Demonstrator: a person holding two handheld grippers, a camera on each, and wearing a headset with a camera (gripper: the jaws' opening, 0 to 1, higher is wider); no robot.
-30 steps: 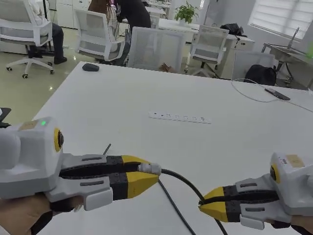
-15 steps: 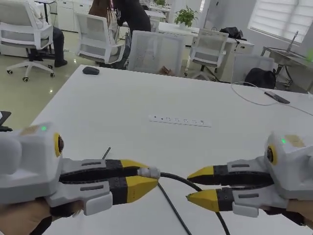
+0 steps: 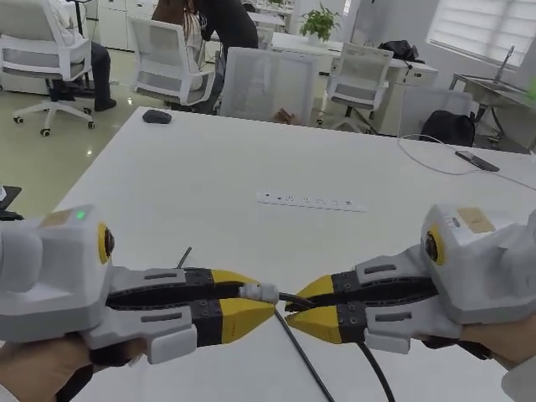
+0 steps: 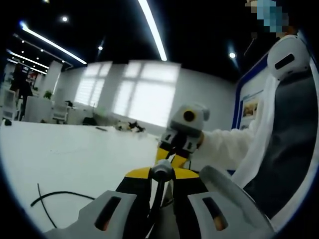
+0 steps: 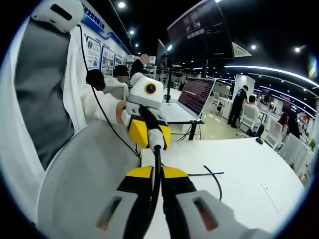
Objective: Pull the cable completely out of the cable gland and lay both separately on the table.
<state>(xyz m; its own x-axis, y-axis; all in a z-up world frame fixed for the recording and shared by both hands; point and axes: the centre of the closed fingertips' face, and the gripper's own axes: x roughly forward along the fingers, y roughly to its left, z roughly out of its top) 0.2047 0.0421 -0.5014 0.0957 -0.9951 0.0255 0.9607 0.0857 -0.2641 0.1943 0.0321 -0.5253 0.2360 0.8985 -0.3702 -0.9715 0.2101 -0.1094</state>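
Observation:
In the head view my left gripper (image 3: 266, 295) reaches in from the left, shut on the white cable gland (image 3: 258, 291). The black cable (image 3: 368, 377) leaves the gland and drops toward the table's front edge. My right gripper (image 3: 293, 306) comes from the right, tip to tip with the left, shut on the cable right beside the gland. In the left gripper view the gland (image 4: 162, 169) sits between the yellow jaws, with the right gripper (image 4: 174, 147) facing it. In the right gripper view the cable (image 5: 156, 169) runs between the jaws to the gland (image 5: 156, 144) in the left gripper (image 5: 147, 132).
A white power strip (image 3: 311, 202) lies mid-table. A dark mouse (image 3: 156, 115) sits at the far left edge, and a phone (image 3: 477, 161) with a white lead lies far right. A thin dark rod (image 3: 182, 255) lies near the left gripper. Office chairs (image 3: 264, 84) line the far side.
My right gripper let go of the cable farther down, opened, slid left along it and has shut on it right beside the gland. The left gripper has kept hold of the gland.

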